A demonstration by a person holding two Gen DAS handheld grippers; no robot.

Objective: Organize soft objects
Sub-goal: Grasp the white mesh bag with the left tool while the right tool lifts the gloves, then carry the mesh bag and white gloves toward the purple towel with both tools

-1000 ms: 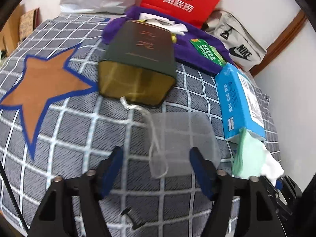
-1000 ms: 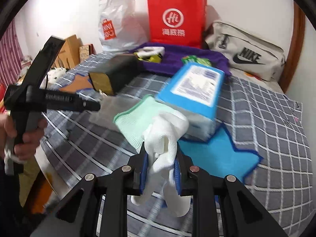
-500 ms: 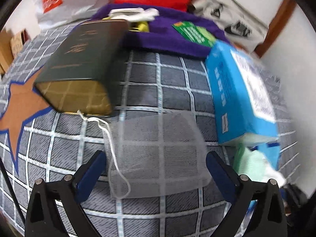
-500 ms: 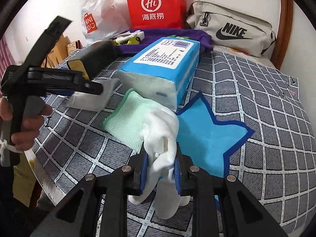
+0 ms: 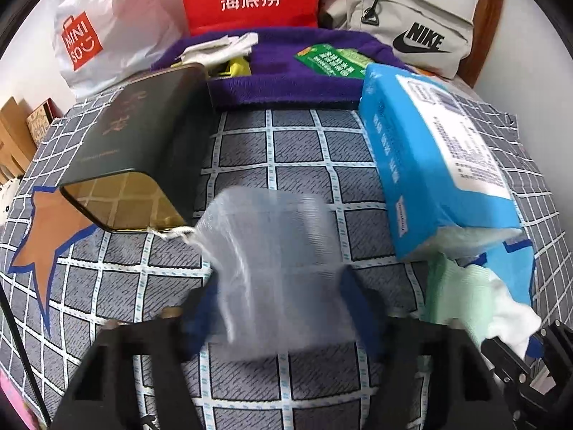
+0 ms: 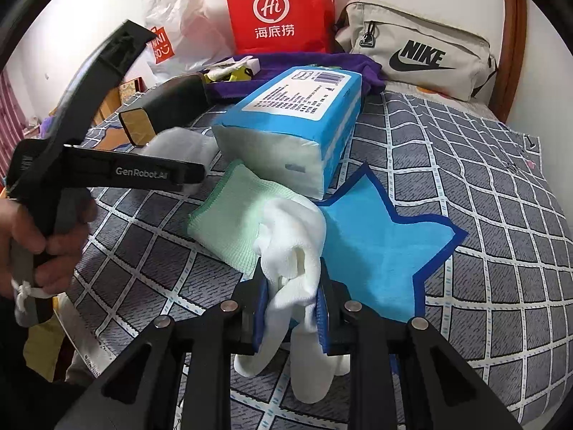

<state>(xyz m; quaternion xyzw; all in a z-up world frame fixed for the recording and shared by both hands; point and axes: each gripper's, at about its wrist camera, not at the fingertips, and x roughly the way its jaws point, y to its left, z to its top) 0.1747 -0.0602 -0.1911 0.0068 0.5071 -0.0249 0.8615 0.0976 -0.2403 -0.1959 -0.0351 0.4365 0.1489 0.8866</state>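
Mesh pouch (image 5: 275, 272) sits between my left gripper (image 5: 283, 308) fingers, blurred, near edge lifted off the checked sheet (image 5: 297, 150); whether the pads are actually pinching it, cannot tell, jaws look partway closed around it. Drawstring (image 5: 172, 232) trails toward the dark tin (image 5: 136, 150), which lies just beside the pouch. Pouch looks very light, sheer, floppy, no stiffness, so I judge it will sag and fold wherever I grab; best hold is the gathered mouth by the drawstring or a bunched edge, not the flat middle, since thin mesh could slip from the pads. Right gripper (image 6: 290, 304) clamped tight on a white glove (image 6: 293, 261), soft knit, fingers dangling below the jaws, green cuff (image 6: 225, 222) lying on the sheet against the blue tissue pack (image 6: 297, 122). Glove is stretchy and grippy, low slip risk, may snag. Blue star patch (image 6: 379, 251) is right behind the glove. Purple towel (image 5: 286, 82) further back, holds small items. Next step, my guess: open the pouch mouth with left, feed the glove in with right; the mouth collapsing is the main risk.
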